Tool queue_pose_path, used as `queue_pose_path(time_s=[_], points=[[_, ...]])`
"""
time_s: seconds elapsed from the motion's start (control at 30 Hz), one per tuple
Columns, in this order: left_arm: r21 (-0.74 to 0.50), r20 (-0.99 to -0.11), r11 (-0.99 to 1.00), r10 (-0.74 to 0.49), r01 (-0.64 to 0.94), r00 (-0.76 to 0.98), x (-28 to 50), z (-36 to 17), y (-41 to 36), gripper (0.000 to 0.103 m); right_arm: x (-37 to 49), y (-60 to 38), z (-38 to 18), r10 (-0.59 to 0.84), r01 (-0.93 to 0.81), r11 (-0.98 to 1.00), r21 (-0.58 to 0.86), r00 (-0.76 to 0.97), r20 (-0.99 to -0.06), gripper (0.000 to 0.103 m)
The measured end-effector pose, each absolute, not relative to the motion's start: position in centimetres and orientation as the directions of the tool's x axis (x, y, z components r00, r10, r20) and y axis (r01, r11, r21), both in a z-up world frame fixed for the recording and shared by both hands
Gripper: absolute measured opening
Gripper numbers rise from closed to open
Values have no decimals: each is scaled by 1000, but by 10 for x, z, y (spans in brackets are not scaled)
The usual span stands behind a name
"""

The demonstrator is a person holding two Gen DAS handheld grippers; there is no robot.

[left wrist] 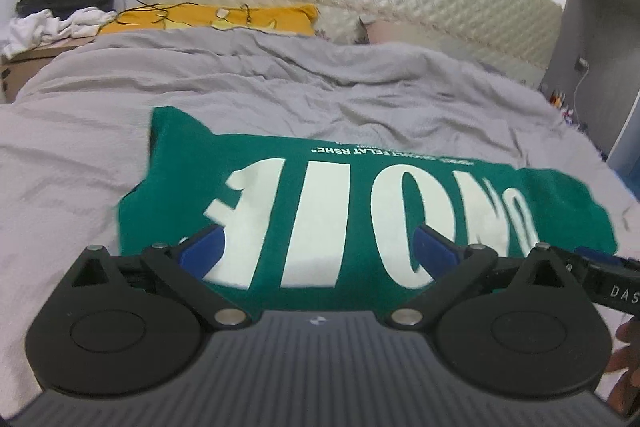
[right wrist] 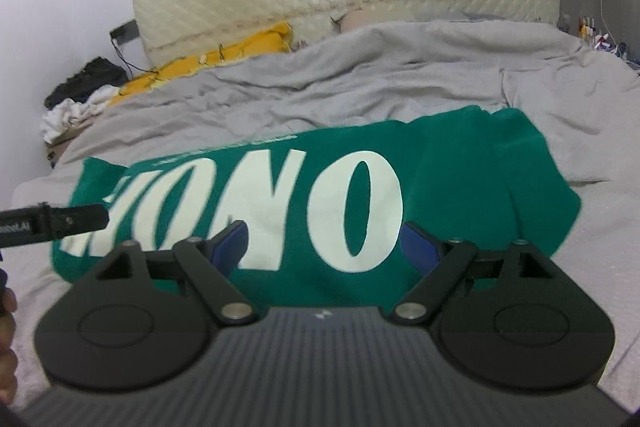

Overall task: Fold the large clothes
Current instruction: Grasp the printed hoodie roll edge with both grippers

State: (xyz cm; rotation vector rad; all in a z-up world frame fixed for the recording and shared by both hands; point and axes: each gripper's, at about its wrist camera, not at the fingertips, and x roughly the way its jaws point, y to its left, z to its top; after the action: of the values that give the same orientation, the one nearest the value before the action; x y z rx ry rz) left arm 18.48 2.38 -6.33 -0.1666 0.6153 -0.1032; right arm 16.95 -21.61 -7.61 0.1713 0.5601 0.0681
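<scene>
From the left wrist view, the left gripper hangs low over the near edge of the green shirt, its jaws spread wide with nothing between them. The shirt lies flat on the grey duvet of the bed, already folded into a wide band with the white lettering facing up and reading upside down from here. Its left end shows a sleeve or corner sticking out toward the far side. At the right edge of this view part of the right gripper shows, just beside the shirt's near right portion.

From the right wrist view, the right gripper also sits over the near edge, jaws apart and empty, centred near the large "O". The shirt's right end is bunched into soft ridges, not lying smooth. The left gripper's body pokes in at the left, close to the shirt's near left part.

The step in hand looks like taking the near hem at two places to make the next fold. To do it well, I would have each gripper drop until its lower finger slides under all layers of the near edge, not only the top one, then close at matching distances from the middle. Lift both together and level, carry the edge toward the far side, and lay it down so the edges line up. The rumpled right end will likely want smoothing first, or the fold will set crooked.
</scene>
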Motion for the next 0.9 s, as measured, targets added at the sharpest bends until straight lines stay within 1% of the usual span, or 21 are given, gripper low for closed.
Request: queue_pose_path(time_s=[0.17,0.2,0.23,0.27,0.37,0.47,0.57,0.67,0.77,0.9], points=[[-221,-565,975,-138,11,813,151,-60,34,102,147,-223,-73,138,-4,969,247,840,-525,91],[-236,-571,972,-140,2,809,146,-62,36,102,144,-226,-74,148,4,961,275,837,-527,94],[-258,-582,966,-146,-12,800,143,-64,40,102,141,-230,-76,153,23,950,311,835,-528,100],[-289,-595,957,-157,-28,788,141,-67,44,102,139,-235,-77,160,40,935,352,837,-523,103],[-375,-613,925,-195,-65,765,140,-75,56,102,140,-250,-84,196,98,876,472,822,-534,103],[-483,-623,871,-265,-95,736,145,-85,71,102,142,-265,-95,265,126,792,597,810,-523,103],[-613,-618,774,-343,-159,708,153,-103,91,102,143,-279,-111,322,161,687,709,808,-494,103],[-713,-596,666,-413,-217,689,163,-123,108,102,151,-292,-135,373,213,548,809,803,-465,103],[-772,-578,574,-452,-274,680,174,-142,117,102,164,-299,-157,386,270,449,852,801,-457,103],[-817,-557,466,-488,-339,672,195,-169,127,102,187,-298,-172,364,318,446,837,790,-494,103]])
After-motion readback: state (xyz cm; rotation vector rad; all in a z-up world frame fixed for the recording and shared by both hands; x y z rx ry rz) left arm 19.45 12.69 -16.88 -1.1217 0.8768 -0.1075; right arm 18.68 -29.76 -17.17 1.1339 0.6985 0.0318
